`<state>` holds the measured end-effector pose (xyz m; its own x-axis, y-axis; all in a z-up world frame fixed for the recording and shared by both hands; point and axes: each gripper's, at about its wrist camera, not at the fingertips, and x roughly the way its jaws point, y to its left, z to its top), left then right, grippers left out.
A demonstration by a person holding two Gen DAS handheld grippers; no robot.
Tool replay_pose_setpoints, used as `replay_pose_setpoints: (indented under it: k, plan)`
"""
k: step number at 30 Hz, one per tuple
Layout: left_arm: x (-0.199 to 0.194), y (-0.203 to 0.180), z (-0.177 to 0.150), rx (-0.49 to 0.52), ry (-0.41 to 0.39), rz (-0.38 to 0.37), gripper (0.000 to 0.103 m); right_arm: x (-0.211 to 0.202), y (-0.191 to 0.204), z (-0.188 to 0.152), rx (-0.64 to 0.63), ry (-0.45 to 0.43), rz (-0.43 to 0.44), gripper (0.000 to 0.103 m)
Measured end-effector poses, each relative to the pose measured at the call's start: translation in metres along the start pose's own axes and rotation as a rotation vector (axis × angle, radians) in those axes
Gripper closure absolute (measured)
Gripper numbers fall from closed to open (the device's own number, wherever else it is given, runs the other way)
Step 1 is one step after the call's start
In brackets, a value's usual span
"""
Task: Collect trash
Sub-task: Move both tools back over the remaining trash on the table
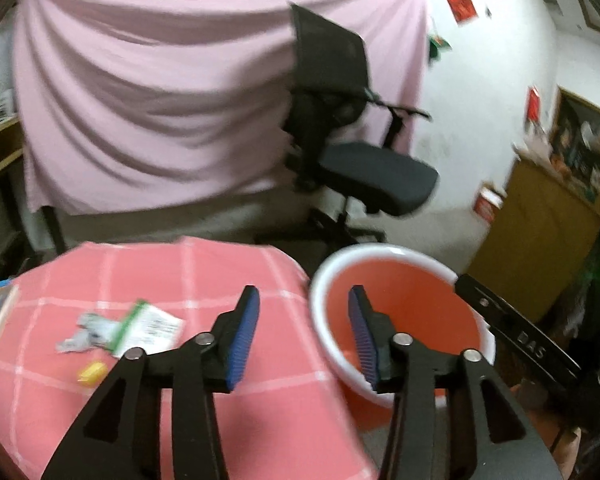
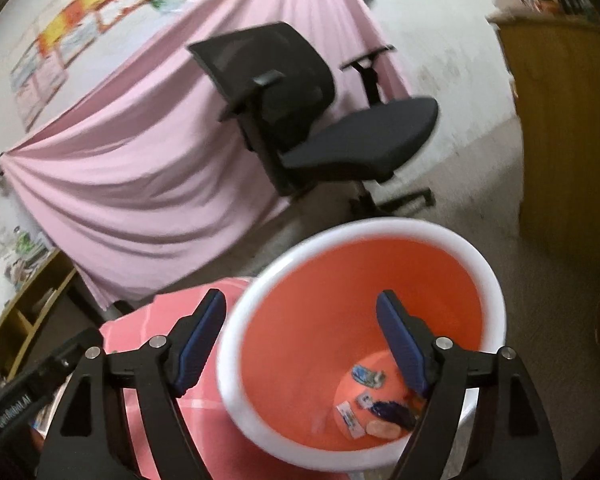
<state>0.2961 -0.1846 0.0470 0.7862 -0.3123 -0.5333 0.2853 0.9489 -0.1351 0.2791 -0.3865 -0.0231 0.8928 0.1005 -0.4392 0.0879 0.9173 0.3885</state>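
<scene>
I hold my right gripper (image 2: 300, 340) over the orange bin (image 2: 452, 240), fingers spread wide with nothing between them — a good spot, I think, for letting scraps fall in, and small wrappers (image 2: 366, 398) lie at the bottom. My left gripper (image 1: 304, 336) hangs at the table's edge by the bin, fingers apart and empty too. On the pink checked cloth (image 1: 236, 432) a flat green-and-white wrapper (image 1: 140, 330) lies with its long side slanting up to the right — a small yellow bit (image 1: 92, 373) sits just below it.
</scene>
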Motion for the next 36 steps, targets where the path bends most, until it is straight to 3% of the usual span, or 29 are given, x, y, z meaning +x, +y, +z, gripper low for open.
replay_pose_setpoints:
  k: [7, 10, 13, 15, 17, 21, 23, 29, 36]
  plan:
    - [-0.053, 0.054, 0.003, -0.078, -0.134, 0.091, 0.057, -0.018, 0.048, -0.007, -0.098, -0.137, 0.067, 0.000]
    - [-0.074, 0.073, -0.002, -0.095, -0.190, 0.131, 0.044, -0.024, 0.067, -0.011, -0.139, -0.184, 0.108, 0.000]
    - [-0.091, 0.087, -0.008, -0.104, -0.239, 0.165, 0.041, -0.030, 0.088, -0.017, -0.189, -0.235, 0.152, 0.000]
    - [-0.102, 0.098, -0.013, -0.109, -0.269, 0.191, 0.032, -0.035, 0.104, -0.023, -0.232, -0.273, 0.179, 0.000]
    - [-0.115, 0.109, -0.021, -0.123, -0.310, 0.219, 0.012, -0.039, 0.116, -0.028, -0.266, -0.308, 0.195, 0.000]
    - [-0.131, 0.127, -0.034, -0.132, -0.375, 0.260, 0.010, -0.046, 0.138, -0.039, -0.320, -0.365, 0.231, 0.000]
    - [-0.136, 0.134, -0.041, -0.126, -0.385, 0.285, 0.003, -0.049, 0.146, -0.045, -0.344, -0.385, 0.243, 0.000]
    - [-0.148, 0.151, -0.064, -0.123, -0.439, 0.340, 0.003, -0.057, 0.170, -0.064, -0.439, -0.432, 0.277, 0.000]
    - [-0.147, 0.165, -0.083, -0.105, -0.470, 0.390, 0.003, -0.047, 0.194, -0.083, -0.557, -0.403, 0.276, 0.000]
